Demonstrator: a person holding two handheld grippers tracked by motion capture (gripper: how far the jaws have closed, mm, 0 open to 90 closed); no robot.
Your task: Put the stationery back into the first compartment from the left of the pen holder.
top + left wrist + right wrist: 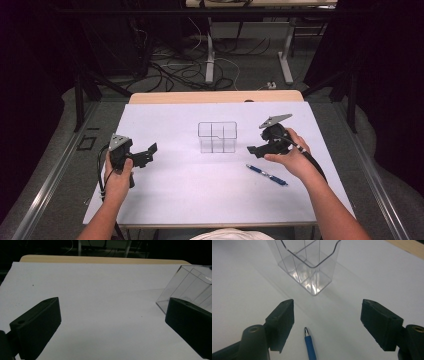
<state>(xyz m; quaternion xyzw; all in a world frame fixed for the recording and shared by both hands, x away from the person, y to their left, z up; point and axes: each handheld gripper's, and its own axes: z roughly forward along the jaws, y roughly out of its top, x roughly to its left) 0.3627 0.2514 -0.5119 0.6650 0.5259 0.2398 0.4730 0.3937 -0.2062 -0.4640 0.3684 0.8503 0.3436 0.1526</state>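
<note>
Right gripper (252,149) hovers over the tabletop's right half with jaws spread wide and empty, tips aimed toward the clear divided holder (217,137) standing upright mid-tabletop; the blue pen (266,175) lies flat on the white sheet just below it toward the near edge, nib toward the holder, untouched by either pad. It looks lined up so the pen can go into a compartment. Left gripper (148,153) waits near the left edge, jaws wide apart, holding nothing, probably clear of the working side.
</note>
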